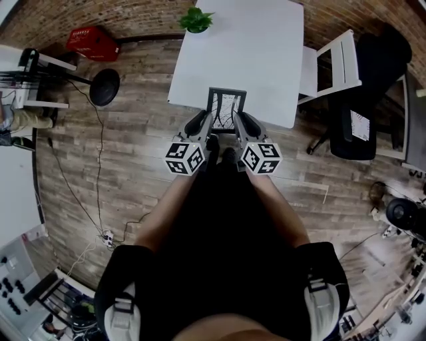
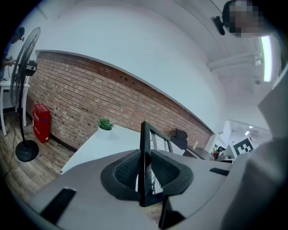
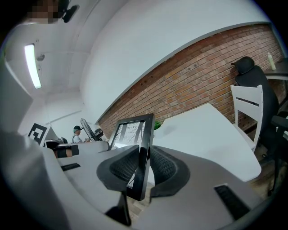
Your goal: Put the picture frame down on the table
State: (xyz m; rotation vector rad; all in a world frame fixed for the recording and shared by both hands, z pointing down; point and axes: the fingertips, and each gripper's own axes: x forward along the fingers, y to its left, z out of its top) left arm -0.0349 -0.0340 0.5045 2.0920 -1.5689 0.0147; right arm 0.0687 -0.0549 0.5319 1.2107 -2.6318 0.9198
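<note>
A black picture frame [image 1: 225, 108] with a black-and-white print hangs upright over the near edge of the white table [image 1: 253, 46]. My left gripper [image 1: 207, 124] is shut on the frame's left side bar [image 2: 145, 157]. My right gripper [image 1: 237, 124] is shut on its right side bar [image 3: 143, 155]. In both gripper views the frame's bar stands pinched between the ribbed pads. The frame's lower edge is hidden behind the grippers in the head view.
A small green plant [image 1: 196, 20] stands at the table's far left corner. A white chair [image 1: 333, 63] and a black office chair [image 1: 373, 86] sit right of the table. A floor fan [image 1: 103, 86] and a red crate [image 1: 93, 43] are left.
</note>
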